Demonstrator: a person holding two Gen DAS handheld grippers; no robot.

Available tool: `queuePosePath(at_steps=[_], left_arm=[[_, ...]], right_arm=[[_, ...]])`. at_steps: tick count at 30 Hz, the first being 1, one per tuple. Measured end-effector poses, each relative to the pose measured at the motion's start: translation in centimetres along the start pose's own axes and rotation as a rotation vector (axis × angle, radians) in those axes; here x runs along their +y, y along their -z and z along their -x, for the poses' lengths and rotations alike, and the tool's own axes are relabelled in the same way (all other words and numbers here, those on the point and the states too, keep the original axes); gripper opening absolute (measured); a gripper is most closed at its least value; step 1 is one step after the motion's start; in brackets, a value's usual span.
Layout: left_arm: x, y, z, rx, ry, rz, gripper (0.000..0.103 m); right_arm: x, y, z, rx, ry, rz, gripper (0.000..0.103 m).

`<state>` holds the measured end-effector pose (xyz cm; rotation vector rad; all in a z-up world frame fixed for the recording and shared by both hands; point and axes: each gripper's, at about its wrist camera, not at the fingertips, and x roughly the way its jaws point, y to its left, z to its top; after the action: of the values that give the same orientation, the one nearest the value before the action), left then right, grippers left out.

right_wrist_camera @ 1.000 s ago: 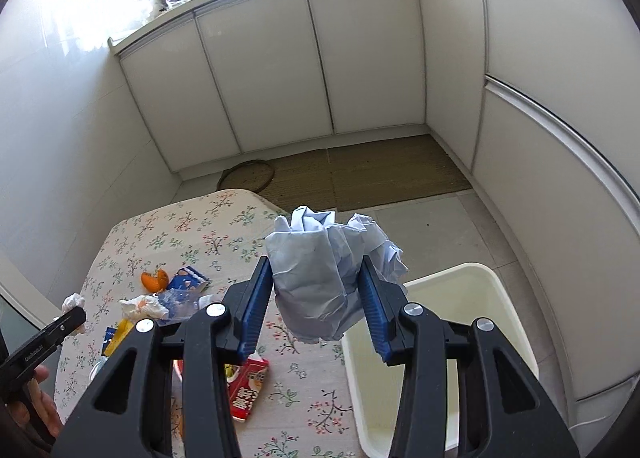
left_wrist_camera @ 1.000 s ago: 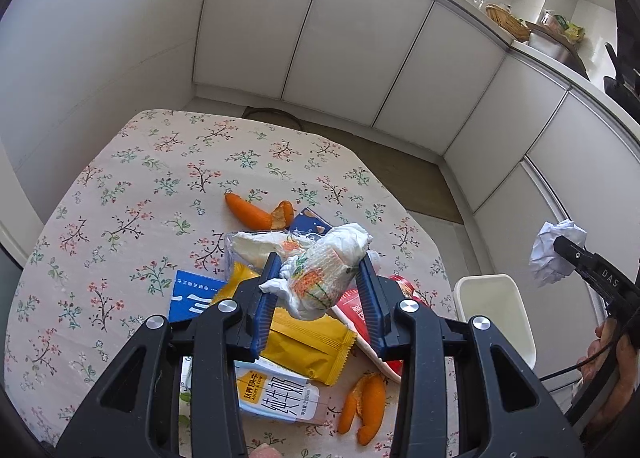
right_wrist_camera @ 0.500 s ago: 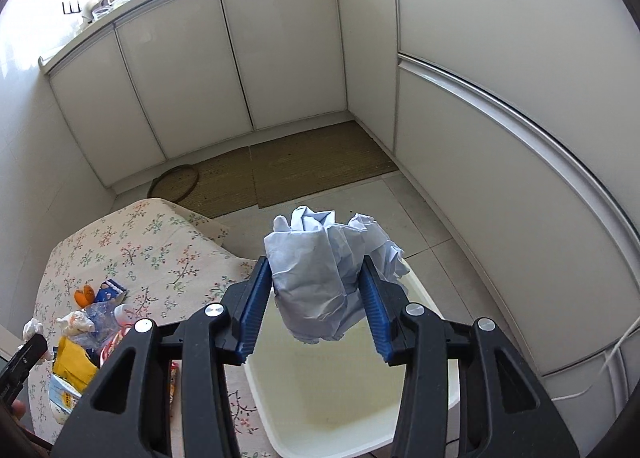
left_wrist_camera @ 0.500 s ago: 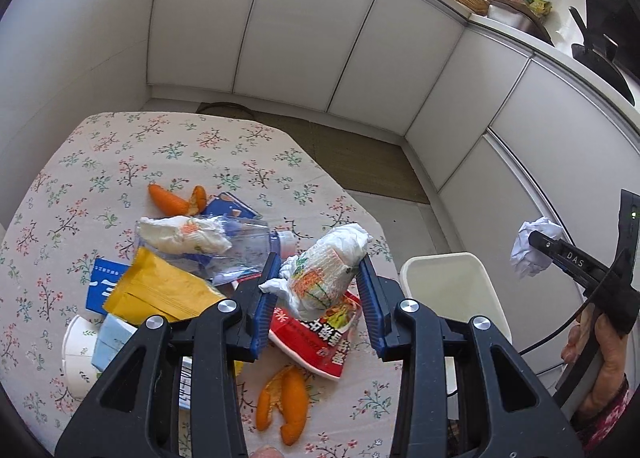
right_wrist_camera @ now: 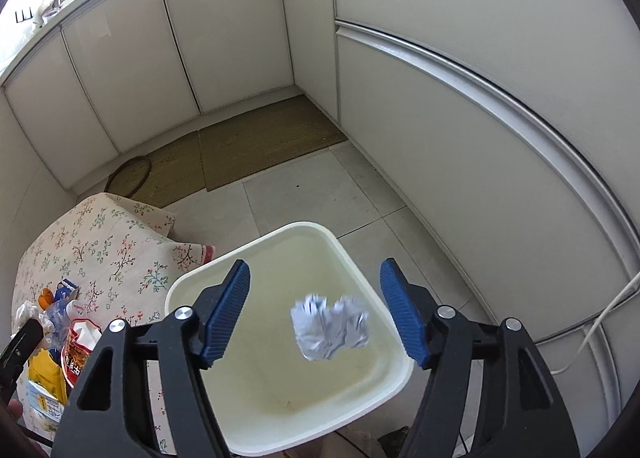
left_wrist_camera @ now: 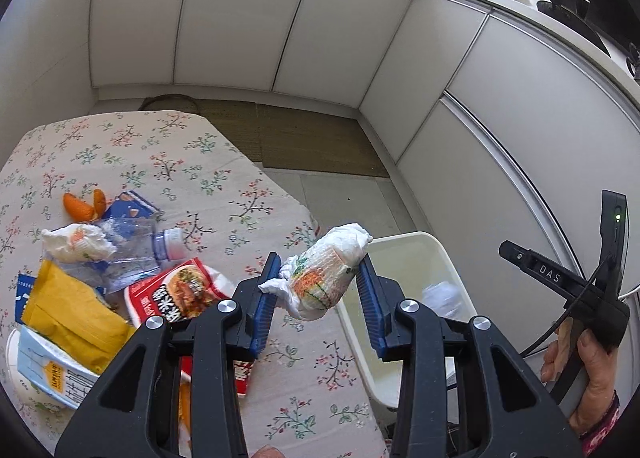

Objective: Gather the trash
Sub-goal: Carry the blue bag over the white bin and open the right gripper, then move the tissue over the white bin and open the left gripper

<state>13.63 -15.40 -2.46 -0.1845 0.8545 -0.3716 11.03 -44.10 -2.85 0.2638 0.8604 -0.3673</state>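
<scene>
Change since earlier frames: both tongs have travelled from over the counter toward the bin; the crumpled paper has left the right tongs and is now loose in the air.
Right tongs: jaws opening, blue pads wide apart, nothing pressed between them; they hang above the bin mouth.
Crumpled paper: blurred, free of both pads, over the inside of the white bin.
Left tongs: partly closed, pads clamped on a wadded printed wrapper that lies slantwise between them, at the counter's edge beside the bin.
Counter: floral cloth, carrying a red snack packet, a yellow packet, a clear plastic bottle, a second white wad and orange peel.
Floor: pale tiles, with a woven mat before the white cabinets.
</scene>
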Motion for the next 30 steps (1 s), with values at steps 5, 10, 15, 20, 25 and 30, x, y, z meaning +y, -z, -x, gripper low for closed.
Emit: queuePosePath(at_steps=[5,10,15,20,25,30], left_arm=[[-3.0,-0.8,-1.8,0.012,0.039,-0.033,0.037],[-5.9,-1.2,-3.4,0.034,0.074,-0.066,0.037],[-8.4,-1.6,-4.5,0.051,0.105,-0.096,0.037],[-10.2,-2.2,-5.2,0.064,0.133,-0.105,0.038],[-11.4,-2.4,-6.2,0.090,0.156,-0.110,0.038],[-12.6,-2.1,-6.9,0.111,0.156,-0.128,0.042]], right_arm=[[-1.7,-0.6,1.7,-0.077,0.047,-0.026,0.086],[-3.3,-1.4,2.7,-0.125,0.104,-0.062,0.095],[-5.0,-2.0,2.9,-0.125,0.113,-0.119,0.095],[-6.4,-2.3,3.5,-0.149,0.120,-0.178,0.095],[-7.7,-2.7,4.7,-0.193,0.117,-0.236,0.095],[-8.4,-2.7,5.6,-0.223,0.115,-0.266,0.095]])
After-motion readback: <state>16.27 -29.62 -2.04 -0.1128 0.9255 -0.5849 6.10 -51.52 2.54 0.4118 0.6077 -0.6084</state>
